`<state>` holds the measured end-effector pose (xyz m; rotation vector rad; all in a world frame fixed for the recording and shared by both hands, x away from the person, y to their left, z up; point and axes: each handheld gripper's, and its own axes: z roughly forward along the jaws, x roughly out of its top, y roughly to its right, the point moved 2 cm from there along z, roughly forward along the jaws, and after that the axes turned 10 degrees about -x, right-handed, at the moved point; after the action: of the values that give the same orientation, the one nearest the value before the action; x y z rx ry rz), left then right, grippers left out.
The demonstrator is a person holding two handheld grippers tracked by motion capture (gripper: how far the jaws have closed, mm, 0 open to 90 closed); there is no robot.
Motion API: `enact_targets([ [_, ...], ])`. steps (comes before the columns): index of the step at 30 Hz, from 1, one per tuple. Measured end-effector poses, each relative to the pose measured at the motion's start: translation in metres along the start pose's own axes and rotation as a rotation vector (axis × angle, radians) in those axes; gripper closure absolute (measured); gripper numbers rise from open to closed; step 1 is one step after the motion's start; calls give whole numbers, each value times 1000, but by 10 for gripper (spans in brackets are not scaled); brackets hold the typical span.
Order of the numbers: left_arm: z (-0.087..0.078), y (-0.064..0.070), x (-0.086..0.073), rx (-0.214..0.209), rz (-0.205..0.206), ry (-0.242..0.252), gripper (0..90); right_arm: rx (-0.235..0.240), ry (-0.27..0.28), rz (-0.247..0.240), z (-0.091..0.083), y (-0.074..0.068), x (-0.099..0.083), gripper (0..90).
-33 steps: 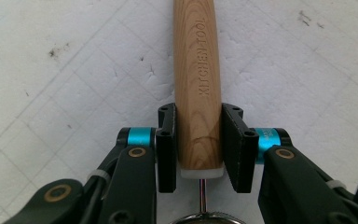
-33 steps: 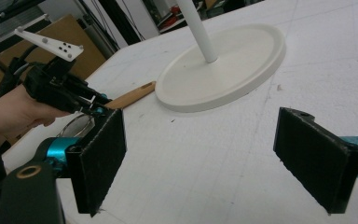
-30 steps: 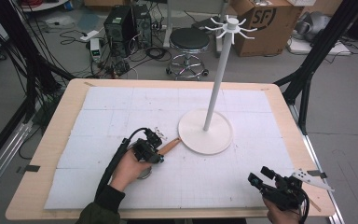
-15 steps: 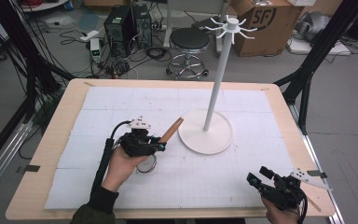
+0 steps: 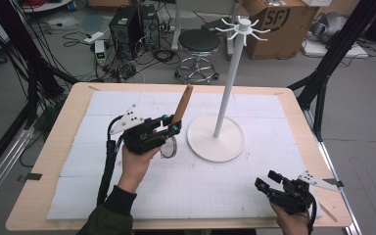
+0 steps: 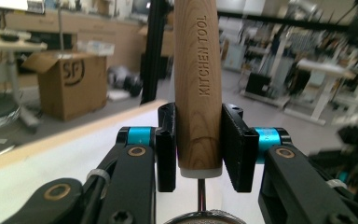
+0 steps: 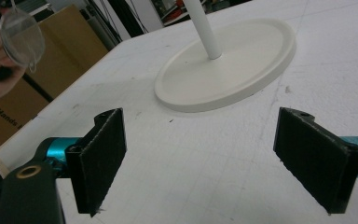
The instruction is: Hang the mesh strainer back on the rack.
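- The left gripper (image 5: 171, 128) is clamping the lower end of a wooden handle (image 5: 182, 104); in the left gripper view both black pads (image 6: 236, 147) are pressing flat on that handle (image 6: 198, 84), just above its white collar, with "KITCHEN TOOL" reading up the grain.
- The handle is belonging to a small strainer: its round wire mesh head (image 5: 169, 147) is hanging just below the jaws, off the mat, and is showing as a pale mesh disc (image 7: 22, 38) at the far left of the right gripper view.
- The strainer's long axis is running nearly upright, the handle tipping slightly to the right and far, its free end pointing up.
- The white hanging stand (image 5: 229, 83) is standing just right of the left gripper, its round base (image 5: 215, 139) near the mesh head but apart from it, its ring of hooks (image 5: 245, 28) sitting well above the handle's tip.
- The next move is probably turning on this gap: the handle end needs to go up and right to a hook, and the left hand is much the nearer one.
- The right gripper (image 5: 269, 182) is waiting near the table's near right corner, jaws spread wide on nothing, facing the stand's base (image 7: 226, 70).
- The white mat (image 5: 200, 196) is covering the wooden table (image 5: 39, 196).
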<state>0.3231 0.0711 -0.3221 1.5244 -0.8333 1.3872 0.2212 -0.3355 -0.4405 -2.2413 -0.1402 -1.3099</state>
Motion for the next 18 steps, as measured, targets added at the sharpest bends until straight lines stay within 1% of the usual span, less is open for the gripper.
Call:
enact_targets([
  [1,4,-1,5,-8,-6,7,691,2,-6,4,0,0,0,163],
  [3,10,-2,14,-25,-11,35,691,4,2,5,1,1,1,163],
  [5,15,-4,24,-31,-4,54,691,7,-6,12,3,3,1,163],
  [7,19,-4,33,-57,-15,69,690,7,-10,14,5,4,2,164],
  [8,21,-4,38,-65,-15,67,691,7,-10,8,7,4,2,164],
  [9,23,-4,42,-71,-12,56,691,9,-10,15,8,4,3,164],
  [10,25,-3,46,-67,-14,53,691,10,-10,14,9,5,4,164],
  [12,28,-4,54,-80,-23,57,691,11,-5,18,11,6,6,163],
  [14,30,-5,59,-82,-21,50,691,18,-3,21,13,7,7,164],
  [16,32,-5,64,-92,-23,65,691,43,0,47,15,9,8,164],
  [18,34,-7,68,-92,-24,63,690,46,6,51,16,9,9,164],
])
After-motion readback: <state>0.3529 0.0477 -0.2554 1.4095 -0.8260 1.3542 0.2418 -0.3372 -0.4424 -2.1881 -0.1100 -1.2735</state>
